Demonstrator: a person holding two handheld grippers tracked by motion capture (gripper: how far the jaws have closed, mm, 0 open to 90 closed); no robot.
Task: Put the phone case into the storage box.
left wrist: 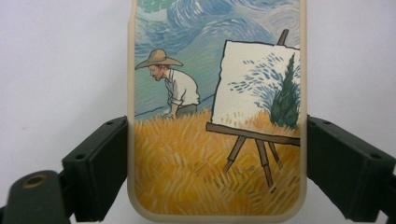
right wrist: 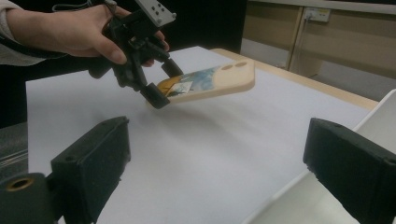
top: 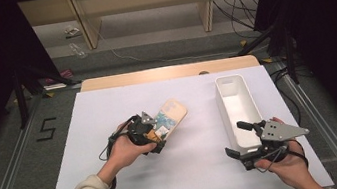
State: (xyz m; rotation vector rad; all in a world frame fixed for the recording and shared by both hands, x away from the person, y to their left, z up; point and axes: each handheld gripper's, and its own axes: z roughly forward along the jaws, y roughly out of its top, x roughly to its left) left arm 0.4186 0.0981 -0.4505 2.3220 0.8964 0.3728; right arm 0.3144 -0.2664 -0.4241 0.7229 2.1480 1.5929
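In the left gripper view the top of the cream-rimmed phone case printed with a painter, an easel and a yellow field runs off the upper edge of the frame, and the tips of both black jaws are hidden behind its long sides; in the high view the left gripper covers the near end of the case, so the print there is hard to read. The right gripper view cuts off the white rectangular plastic bin, showing just a corner of its rim at the lower right, and the left hand hides part of the gripper body. The white table sheet lies bare between the case and the bin, which stand well apart, and there is free sheet in front of the person as well; the bin sits near the sheet's right edge. The left gripper clamps the case across its width near one end, jaws spread wide and pressed on both long sides, and holds it tilted clear of the sheet, its shadow below it. The right gripper hovers at the near end of the bin with its jaws wide apart and nothing between them.
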